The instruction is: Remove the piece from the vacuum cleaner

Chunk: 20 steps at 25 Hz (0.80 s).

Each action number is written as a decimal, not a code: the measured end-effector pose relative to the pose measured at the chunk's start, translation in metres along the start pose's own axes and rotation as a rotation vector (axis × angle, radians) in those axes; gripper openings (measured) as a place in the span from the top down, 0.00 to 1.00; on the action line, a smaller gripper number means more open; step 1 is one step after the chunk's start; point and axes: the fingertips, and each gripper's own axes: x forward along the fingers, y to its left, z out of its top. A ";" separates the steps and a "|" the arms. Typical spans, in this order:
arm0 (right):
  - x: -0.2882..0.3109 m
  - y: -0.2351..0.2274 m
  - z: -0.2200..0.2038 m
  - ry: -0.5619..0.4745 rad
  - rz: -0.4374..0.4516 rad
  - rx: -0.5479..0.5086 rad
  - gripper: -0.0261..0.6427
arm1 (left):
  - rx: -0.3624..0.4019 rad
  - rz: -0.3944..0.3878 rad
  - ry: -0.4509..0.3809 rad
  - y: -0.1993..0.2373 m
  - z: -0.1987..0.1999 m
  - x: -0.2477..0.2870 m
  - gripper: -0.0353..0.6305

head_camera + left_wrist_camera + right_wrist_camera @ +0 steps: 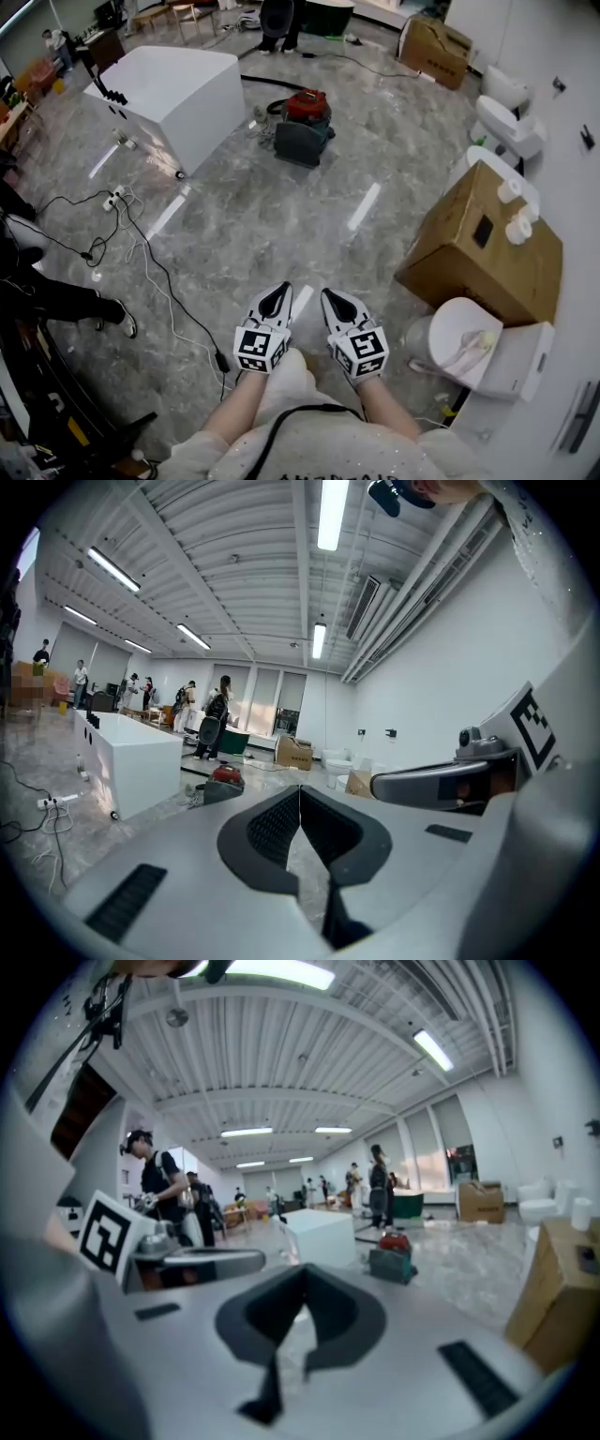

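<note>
The vacuum cleaner (304,127), a dark green body with a red top, stands on the marble floor far ahead, its black hose curling off to the left. It shows small in the left gripper view (220,782) and in the right gripper view (394,1256). My left gripper (278,292) and right gripper (331,295) are held side by side close to my body, well short of the vacuum. Both are shut with nothing between the jaws. In the left gripper view the pads (281,822) meet at the tip.
A white cabinet (173,98) stands left of the vacuum. Cables and a power strip (112,199) trail over the floor at left. A large cardboard box (483,244) and a toilet (469,352) sit at right. People stand at the far end of the room.
</note>
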 end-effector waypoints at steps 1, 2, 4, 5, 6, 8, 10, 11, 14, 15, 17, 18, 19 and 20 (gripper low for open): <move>-0.001 -0.001 0.000 0.000 0.001 -0.002 0.94 | -0.002 0.004 -0.001 0.001 -0.001 0.001 0.91; -0.001 -0.002 0.000 0.000 0.001 -0.003 0.94 | -0.005 0.008 -0.001 0.001 -0.001 0.003 0.91; 0.000 -0.005 0.000 0.001 0.001 -0.002 0.94 | -0.013 0.014 -0.001 0.004 -0.002 0.008 0.91; 0.002 -0.007 0.001 0.001 0.001 -0.002 0.94 | -0.017 0.014 -0.002 0.005 -0.002 0.011 0.91; 0.005 -0.009 0.001 -0.001 0.001 -0.004 0.94 | -0.017 0.009 -0.005 0.006 -0.001 0.016 0.91; 0.015 -0.015 0.004 -0.006 -0.002 -0.006 0.94 | -0.010 -0.009 -0.013 0.008 0.002 0.026 0.91; 0.027 -0.023 0.009 -0.008 -0.007 -0.006 0.94 | 0.003 -0.024 -0.014 0.012 0.004 0.040 0.91; 0.035 -0.027 0.012 -0.007 -0.007 -0.006 0.94 | 0.010 -0.025 -0.010 0.016 0.005 0.048 0.91; 0.063 -0.035 0.023 -0.002 0.009 -0.018 0.94 | 0.018 -0.027 -0.006 0.036 0.014 0.073 0.91; 0.073 -0.037 0.025 0.005 0.015 -0.020 0.94 | 0.015 -0.030 -0.001 0.043 0.016 0.080 0.91; 0.092 -0.041 0.028 0.016 0.022 -0.015 0.94 | 0.006 -0.033 0.012 0.058 0.018 0.093 0.91; 0.101 -0.044 0.031 0.019 0.026 -0.013 0.94 | 0.004 -0.033 0.014 0.066 0.020 0.100 0.91; 0.111 -0.047 0.033 0.021 0.028 -0.013 0.94 | 0.003 -0.033 0.012 0.073 0.023 0.107 0.91; 0.121 -0.051 0.036 0.022 0.029 -0.014 0.94 | 0.003 -0.032 0.010 0.082 0.027 0.115 0.91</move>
